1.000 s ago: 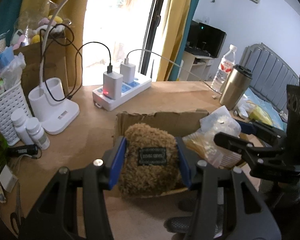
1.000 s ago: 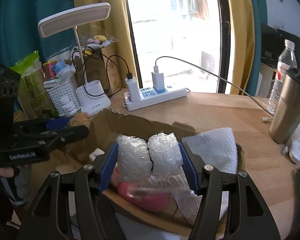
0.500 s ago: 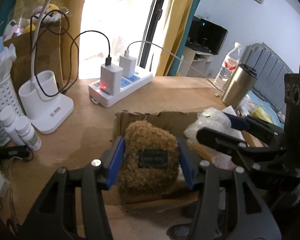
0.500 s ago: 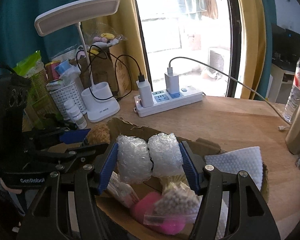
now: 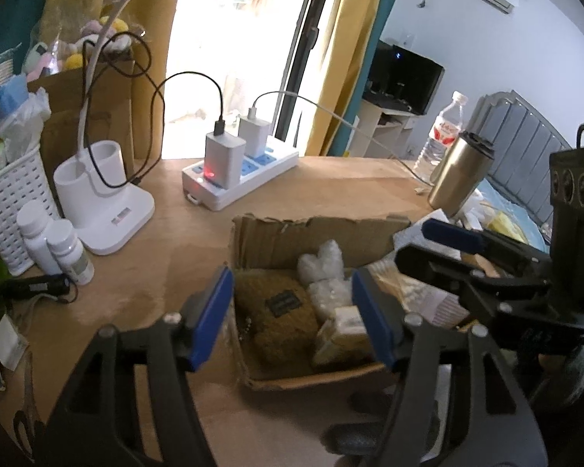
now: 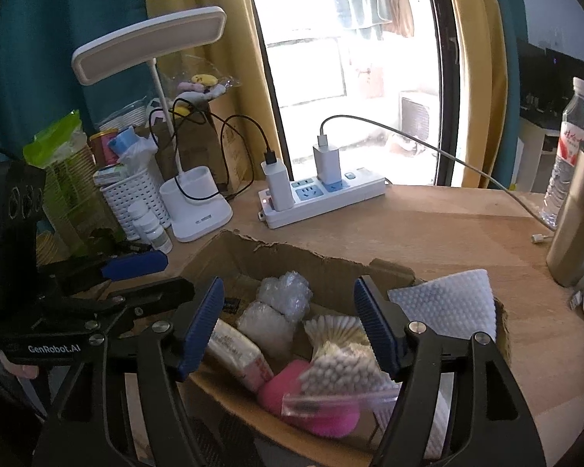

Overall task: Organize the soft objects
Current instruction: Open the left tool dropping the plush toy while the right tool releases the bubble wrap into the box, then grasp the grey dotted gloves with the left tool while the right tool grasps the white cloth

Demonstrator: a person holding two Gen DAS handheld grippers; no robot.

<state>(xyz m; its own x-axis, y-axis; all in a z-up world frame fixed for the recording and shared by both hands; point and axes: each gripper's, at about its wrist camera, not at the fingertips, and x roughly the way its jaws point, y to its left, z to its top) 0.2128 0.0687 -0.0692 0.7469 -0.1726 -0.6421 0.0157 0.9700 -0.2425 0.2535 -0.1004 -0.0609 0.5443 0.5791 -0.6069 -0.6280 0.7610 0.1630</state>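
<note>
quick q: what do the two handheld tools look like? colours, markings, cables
Both match: black plastic frames with triangular cut-outs, silver screws and ribbed blue pads. The left tool carries white "GenRobot.AI" lettering on its side in the right wrist view. The right tool has a black block with three round openings and a black cable on top.

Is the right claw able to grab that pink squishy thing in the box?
Probably not straight away. The right claw is opening above the box, but a bag of cotton swabs lies on the pink sponge, covering much of it.
</note>
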